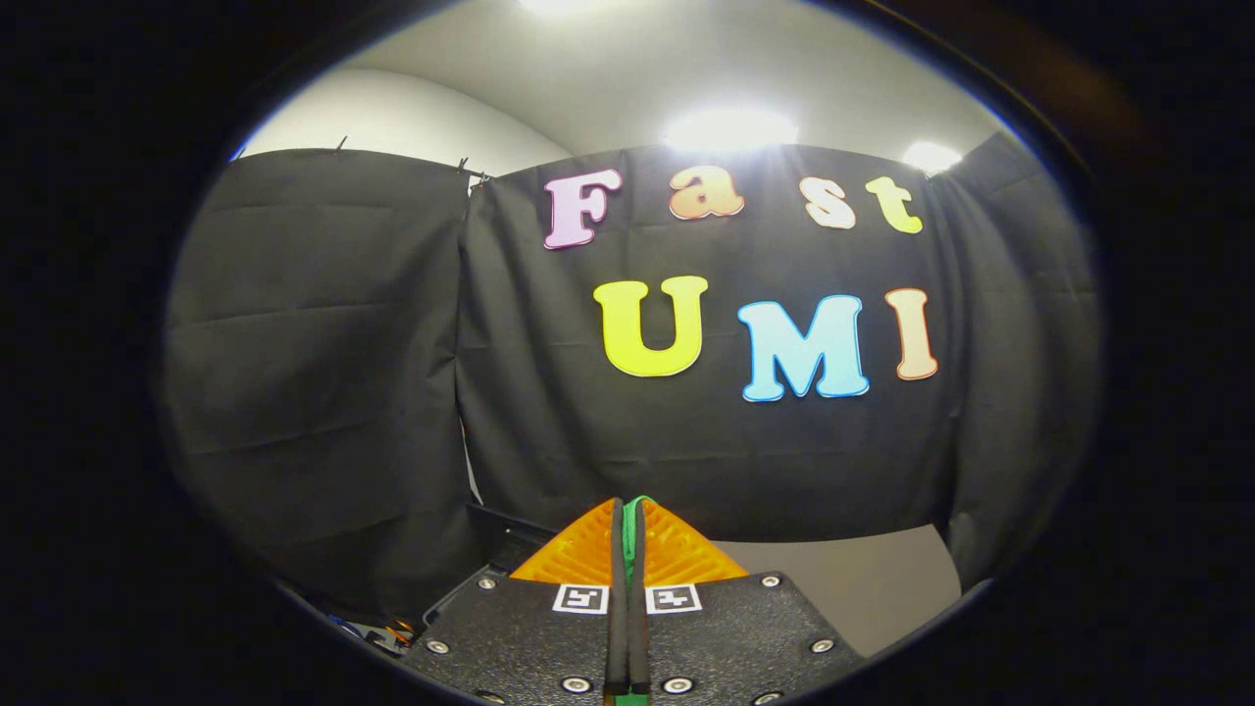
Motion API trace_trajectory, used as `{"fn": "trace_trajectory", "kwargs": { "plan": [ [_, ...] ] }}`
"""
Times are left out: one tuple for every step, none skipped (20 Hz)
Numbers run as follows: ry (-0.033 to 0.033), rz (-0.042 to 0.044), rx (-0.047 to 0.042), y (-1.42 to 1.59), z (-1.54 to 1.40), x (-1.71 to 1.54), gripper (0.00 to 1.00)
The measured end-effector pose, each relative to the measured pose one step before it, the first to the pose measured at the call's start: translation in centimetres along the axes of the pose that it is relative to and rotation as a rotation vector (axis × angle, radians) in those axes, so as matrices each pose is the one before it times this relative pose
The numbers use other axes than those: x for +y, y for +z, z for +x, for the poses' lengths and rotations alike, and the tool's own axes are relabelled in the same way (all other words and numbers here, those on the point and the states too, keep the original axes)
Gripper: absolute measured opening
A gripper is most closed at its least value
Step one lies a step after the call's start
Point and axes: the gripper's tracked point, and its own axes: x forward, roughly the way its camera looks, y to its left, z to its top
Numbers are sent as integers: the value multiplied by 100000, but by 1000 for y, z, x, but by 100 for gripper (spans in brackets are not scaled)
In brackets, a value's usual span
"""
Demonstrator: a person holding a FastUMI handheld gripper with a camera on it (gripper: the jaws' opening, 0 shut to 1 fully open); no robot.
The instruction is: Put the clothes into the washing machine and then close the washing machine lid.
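I am seeing the gripper (628, 510) with its fingers pressed together, pinching a thin strip of green cloth (630, 525); the booth's black wall (392, 392) is hanging beyond them.

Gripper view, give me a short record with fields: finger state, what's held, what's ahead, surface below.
gripper: fingers pressed together
held: thin green strip of cloth pinched between both fingers, most of it hidden
ahead: black cloth wall, beyond the fingers
surface: pale tabletop, beside the fingers
overhead: ceiling lights
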Motion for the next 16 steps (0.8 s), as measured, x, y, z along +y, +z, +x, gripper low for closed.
{"fn": "trace_trajectory", "kwargs": {
  "plan": [
    [-202, -196, 455, -162, 637, 1665, 0],
    [49, 639, 722, -277, 611, 1731, 0],
    [112, 1148, 76, -132, 509, 1501, 0],
    [-142, 866, -63, -20, 635, 1565, 0],
    [-240, 110, 84, -93, 542, 1452, 0],
    [-157, -212, 25, -121, 526, 1484, 0],
    [-82, 202, 32, -157, 560, 1478, 0],
    [754, 447, -168, -299, 305, 1587, 0],
    [-890, 88, -84, -277, 606, 881, 0],
    [-1027, -88, 455, -389, 322, 492, 0],
    [39, 111, 1126, -554, 560, 778, 0],
    [722, 350, 1224, -694, 767, 864, 0],
    [242, -180, 1174, -642, 652, 641, 0],
    [116, -530, 567, -408, 324, 451, 0],
    [853, -359, 295, -589, 609, 513, 0],
    [1196, 65, 63, -581, 636, 508, 0]
  ]
}}
